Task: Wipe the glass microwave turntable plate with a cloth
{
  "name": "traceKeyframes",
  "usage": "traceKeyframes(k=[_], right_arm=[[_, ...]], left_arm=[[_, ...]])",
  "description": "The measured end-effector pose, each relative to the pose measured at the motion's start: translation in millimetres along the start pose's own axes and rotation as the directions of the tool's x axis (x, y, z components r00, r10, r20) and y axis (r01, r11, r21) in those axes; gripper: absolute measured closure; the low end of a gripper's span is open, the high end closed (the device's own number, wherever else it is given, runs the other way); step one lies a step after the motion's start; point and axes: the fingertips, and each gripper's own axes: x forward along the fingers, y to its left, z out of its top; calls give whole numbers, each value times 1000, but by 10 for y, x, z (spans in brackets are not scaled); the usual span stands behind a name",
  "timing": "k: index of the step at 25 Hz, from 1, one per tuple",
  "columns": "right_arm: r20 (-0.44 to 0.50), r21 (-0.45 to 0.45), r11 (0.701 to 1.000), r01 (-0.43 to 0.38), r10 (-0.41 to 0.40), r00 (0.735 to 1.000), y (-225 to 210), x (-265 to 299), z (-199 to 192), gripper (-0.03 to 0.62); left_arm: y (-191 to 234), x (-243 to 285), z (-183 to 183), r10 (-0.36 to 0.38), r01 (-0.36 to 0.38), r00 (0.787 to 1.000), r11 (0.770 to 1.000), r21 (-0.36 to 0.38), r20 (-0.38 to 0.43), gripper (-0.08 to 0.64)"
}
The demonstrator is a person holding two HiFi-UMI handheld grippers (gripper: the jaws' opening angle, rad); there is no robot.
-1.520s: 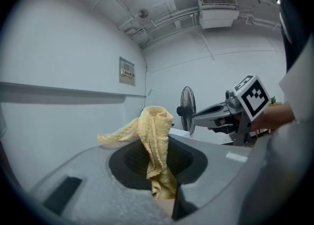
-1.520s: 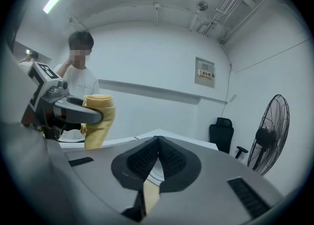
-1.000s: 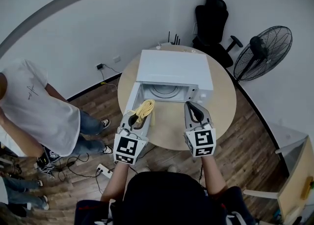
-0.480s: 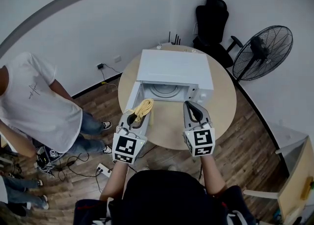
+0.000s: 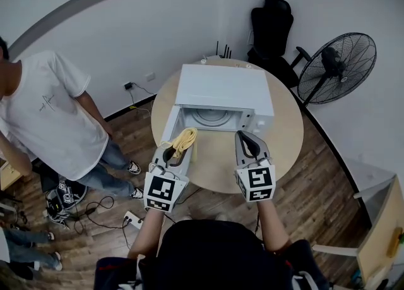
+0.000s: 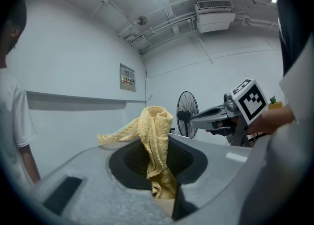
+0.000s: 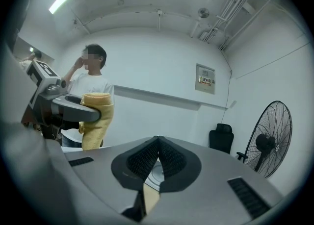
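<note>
Turntable plate (image 5: 211,118): glass, lying flat inside the white microwave (image 5: 224,90), the only thing I can see in the cavity. The microwave stands at my 12 o'clock on the round wooden table (image 5: 284,137). Its door (image 5: 168,129) is swung open toward 10 o'clock.

Left gripper (image 5: 175,150): jaws clamped on the yellow cloth (image 5: 185,139). One fold of the cloth stands up past the pads and a loose end flops off toward 9 o'clock in the left gripper view. The gripper sits at 11 o'clock, over the table edge just in front of the open door. The cloth is outside the cavity, apart from the plate.

Right gripper (image 5: 243,137): jaws pressed together, nothing between the pads. It sits at 1 o'clock, level with the left one, in front of the microwave's right front corner. In the right gripper view a pale round rim shows just below the closed pads; I cannot tell for sure that it is the plate.

Surroundings: a person in a white T-shirt (image 5: 50,124) stands at 9 o'clock, a pedestal fan (image 5: 338,67) at 2 o'clock and a black office chair (image 5: 271,30) near 1 o'clock, beyond the table.
</note>
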Motion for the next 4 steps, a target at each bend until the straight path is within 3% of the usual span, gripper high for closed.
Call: traceKeyframes(k=[4], right_arm=[[3,-6,1000,-1,1,1000,11,12,9,581]], left_arm=[[5,5,-6,1,-1,1000,1000,-2,-1,502]])
